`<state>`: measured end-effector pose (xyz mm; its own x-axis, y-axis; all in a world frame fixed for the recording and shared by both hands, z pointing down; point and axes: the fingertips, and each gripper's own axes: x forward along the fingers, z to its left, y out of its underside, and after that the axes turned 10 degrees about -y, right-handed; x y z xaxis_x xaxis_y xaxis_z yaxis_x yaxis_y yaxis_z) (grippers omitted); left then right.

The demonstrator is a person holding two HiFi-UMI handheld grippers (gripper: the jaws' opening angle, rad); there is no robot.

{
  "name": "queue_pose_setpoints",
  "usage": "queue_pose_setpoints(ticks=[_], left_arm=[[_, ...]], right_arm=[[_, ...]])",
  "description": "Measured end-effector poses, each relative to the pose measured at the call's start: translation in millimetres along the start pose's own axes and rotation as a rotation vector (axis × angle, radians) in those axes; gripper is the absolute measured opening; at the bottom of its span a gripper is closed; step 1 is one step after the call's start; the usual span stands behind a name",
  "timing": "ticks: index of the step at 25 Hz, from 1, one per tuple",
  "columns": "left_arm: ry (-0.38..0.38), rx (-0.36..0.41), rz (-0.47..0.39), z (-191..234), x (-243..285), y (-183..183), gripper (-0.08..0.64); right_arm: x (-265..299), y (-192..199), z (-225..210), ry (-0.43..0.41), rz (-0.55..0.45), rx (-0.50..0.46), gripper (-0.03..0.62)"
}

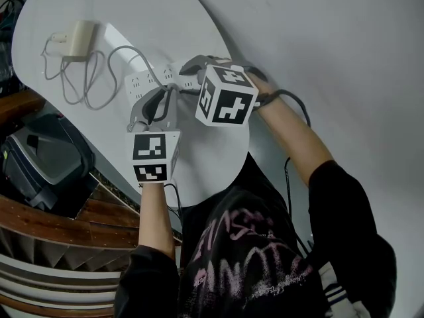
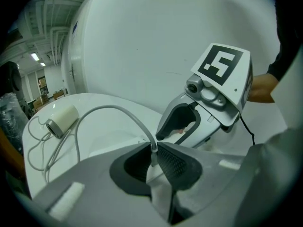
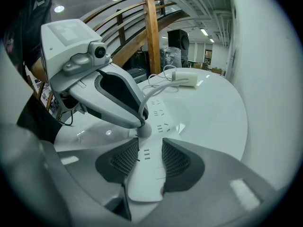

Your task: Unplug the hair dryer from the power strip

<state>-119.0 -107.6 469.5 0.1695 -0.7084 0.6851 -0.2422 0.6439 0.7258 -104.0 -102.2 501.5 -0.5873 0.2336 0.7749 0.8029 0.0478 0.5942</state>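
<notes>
The white power strip [image 1: 151, 79] lies on the round white table [image 1: 132, 18]. My right gripper [image 3: 147, 148] is shut on the near end of the power strip [image 3: 147, 162], one jaw on each long side. My left gripper [image 2: 154, 148] is shut on the hair dryer's plug [image 2: 152, 167], whose grey cord [image 2: 111, 110] rises from between the jaws. In the right gripper view the plug [image 3: 143, 129] sits on the strip's top face under the left gripper [image 3: 118, 98]. The cream hair dryer [image 1: 79, 40] lies at the table's far left, its cord looped beside it.
The table's curved edge [image 1: 99, 164] runs close under my left gripper. Below it are a wooden stair railing [image 1: 59, 217] and a black case [image 1: 40, 167]. A white wall [image 1: 344, 58] bounds the right side. A black cable [image 1: 295, 105] hangs by the right forearm.
</notes>
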Motion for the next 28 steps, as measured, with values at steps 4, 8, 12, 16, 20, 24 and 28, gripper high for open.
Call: queue_pose_setpoints(ticks=[4,8,12,16,20,24,28], left_arm=[[-0.011,0.016,0.007,-0.7,-1.7,-0.1,0.055],[-0.008,0.011,0.006,-2.3,-4.3,1.8,0.055],[0.011,-0.029,-0.098,4.8,-15.4,-35.1,0.055],[0.000,-0.047,-0.152,14.8,-20.7,-48.8,0.055],[-0.024,-0.046,-0.159,20.0,-27.8,-45.9,0.056],[-0.046,-0.053,-0.167,22.6,-34.5,-44.9,0.057],[-0.073,-0.063,-0.179,25.7,-46.5,-42.1,0.057]], right_arm=[[0.1,-0.1,1.7,0.002,-0.001,0.003,0.169],[-0.5,0.0,3.7,-0.003,0.004,0.000,0.170],[0.2,-1.2,2.7,-0.003,0.000,-0.001,0.170],[1.0,0.6,3.5,0.003,-0.003,0.001,0.169],[-0.1,-1.2,3.2,0.021,-0.017,-0.001,0.175],[-0.6,-0.8,2.2,0.034,-0.025,-0.001,0.173],[-4.0,-5.1,6.2,0.052,-0.085,0.011,0.133]])
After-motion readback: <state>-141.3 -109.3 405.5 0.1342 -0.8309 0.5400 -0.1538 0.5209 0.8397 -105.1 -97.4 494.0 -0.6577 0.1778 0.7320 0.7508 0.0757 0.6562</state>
